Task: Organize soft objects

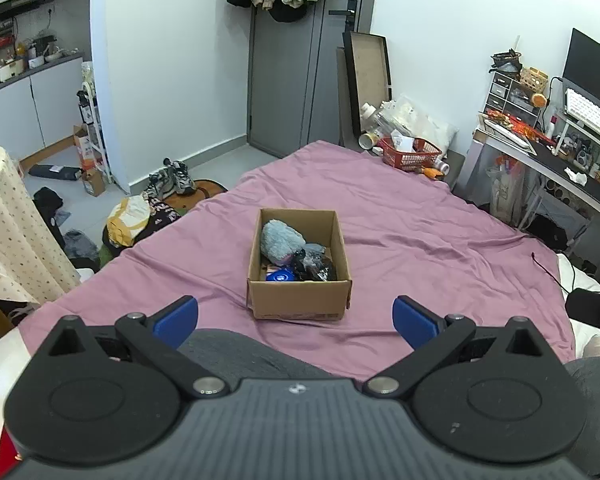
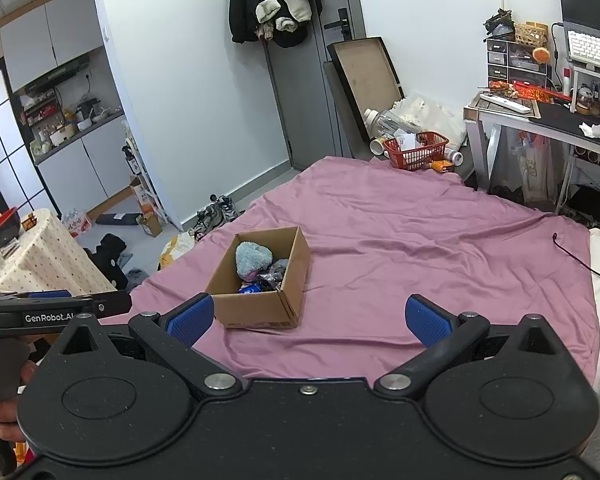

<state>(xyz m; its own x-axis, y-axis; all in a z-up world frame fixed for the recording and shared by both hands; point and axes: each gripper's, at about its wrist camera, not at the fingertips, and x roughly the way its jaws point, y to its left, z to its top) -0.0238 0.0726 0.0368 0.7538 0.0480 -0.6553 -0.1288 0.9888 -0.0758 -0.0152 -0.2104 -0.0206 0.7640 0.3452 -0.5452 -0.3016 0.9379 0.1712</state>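
Left matte black plastic two-finger gripper (image 1: 296, 320) with blue ribbed pads, round pivot housings, silver pins, ribbed grey body, right black gripper (image 2: 310, 318) alike with centre screw, white "GenRobot.AI" lettering on left gripper's side, grey trouser legs (image 1: 244, 354)
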